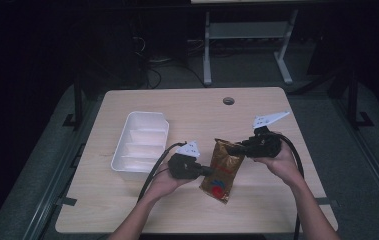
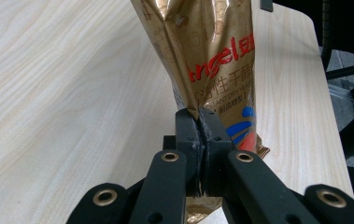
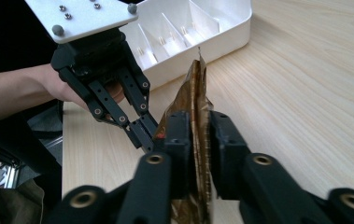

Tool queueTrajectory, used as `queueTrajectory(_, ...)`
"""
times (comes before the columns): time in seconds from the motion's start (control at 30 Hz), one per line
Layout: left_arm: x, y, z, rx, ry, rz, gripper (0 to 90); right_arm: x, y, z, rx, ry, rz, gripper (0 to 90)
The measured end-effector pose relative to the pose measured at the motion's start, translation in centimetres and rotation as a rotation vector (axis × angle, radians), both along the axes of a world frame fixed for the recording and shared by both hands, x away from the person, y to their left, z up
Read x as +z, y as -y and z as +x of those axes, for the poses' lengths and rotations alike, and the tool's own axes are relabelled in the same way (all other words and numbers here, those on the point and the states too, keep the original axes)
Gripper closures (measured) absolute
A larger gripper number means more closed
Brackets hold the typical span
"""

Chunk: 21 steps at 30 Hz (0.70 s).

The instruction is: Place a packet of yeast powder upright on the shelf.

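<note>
Leftmost on the light wooden table sits a white plastic tray with dividers, its compartments showing again at the top of the right gripper view. Next to it, nearer the person, the left hand holds the left gripper, which points toward the right and has its jaws pressed together on the left edge of a gold foil pouch. From the left gripper view, the two black jaws meet with no gap, pinching a crease of the pouch low on its side; the red lettering and a blue-and-red emblem rise above and beside the jaws.

The pouch hangs between the two grippers, tilted, its lower end close over the table and its upper end toward the right gripper. That gripper, carried in the right hand, reaches in from the right at the pouch's upper corner. Its own view shows the pouch edge-on between the jaws, the pads close on either side of the thin foil; whether they truly press it cannot be told. The left gripper appears there too, clamped on the pouch's far side.
</note>
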<state>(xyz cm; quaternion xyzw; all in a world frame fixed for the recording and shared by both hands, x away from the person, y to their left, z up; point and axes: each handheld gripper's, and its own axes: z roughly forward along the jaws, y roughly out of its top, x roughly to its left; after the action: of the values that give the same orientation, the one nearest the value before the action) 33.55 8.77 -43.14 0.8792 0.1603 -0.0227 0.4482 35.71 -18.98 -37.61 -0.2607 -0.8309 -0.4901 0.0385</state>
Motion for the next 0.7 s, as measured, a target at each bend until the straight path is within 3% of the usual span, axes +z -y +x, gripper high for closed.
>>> queueTrajectory(0.07, 0.1, -0.2, 0.0, 0.015, 0.001, -0.008, 74.3, 0.2, 0.0, -0.1, 0.010, 0.012, -0.007, 84.6)
queueTrajectory(0.13, 0.1, -0.3, 0.2, 0.022, -0.027, -0.020, 57.1, 0.6, -0.2, -0.2, 0.032, 0.023, -0.007, 85.5)
queueTrajectory(0.2, 0.0, -0.4, 0.4, 0.013, -0.062, -0.042, 47.7, 1.0, -0.6, -0.3, 0.057, 0.035, -0.008, 85.6)
queueTrajectory(0.27, 0.0, -0.3, 0.5, -0.002, -0.080, -0.052, 44.9, 1.5, -1.1, -0.5, 0.079, 0.044, -0.006, 85.7)
queueTrajectory(0.37, -0.1, 0.1, 0.5, -0.028, -0.090, -0.044, 46.3, 2.1, -2.1, -0.8, 0.111, 0.071, -0.010, 85.8)
queueTrajectory(0.4, -0.1, 0.2, 0.4, -0.043, -0.094, -0.044, 55.1, 2.4, -2.6, -1.0, 0.123, 0.083, -0.014, 85.6)
queueTrajectory(0.5, -0.1, 0.1, 0.4, -0.049, -0.083, -0.032, 66.4, 2.5, -2.9, -1.1, 0.123, 0.087, -0.025, 83.7)
queueTrajectory(0.6, 0.0, -0.2, 0.5, -0.041, -0.087, -0.031, 72.6, 2.2, -2.6, -1.0, 0.095, 0.088, -0.008, 73.2)
queueTrajectory(0.63, 0.0, -0.2, 0.4, -0.044, -0.082, -0.030, 75.6, 2.0, -2.1, -0.8, 0.074, 0.073, 0.018, 63.3)
queueTrajectory(0.7, -0.1, -0.3, 0.4, -0.044, -0.078, -0.035, 76.1, 1.9, -1.9, -0.8, 0.064, 0.070, 0.027, 59.0)
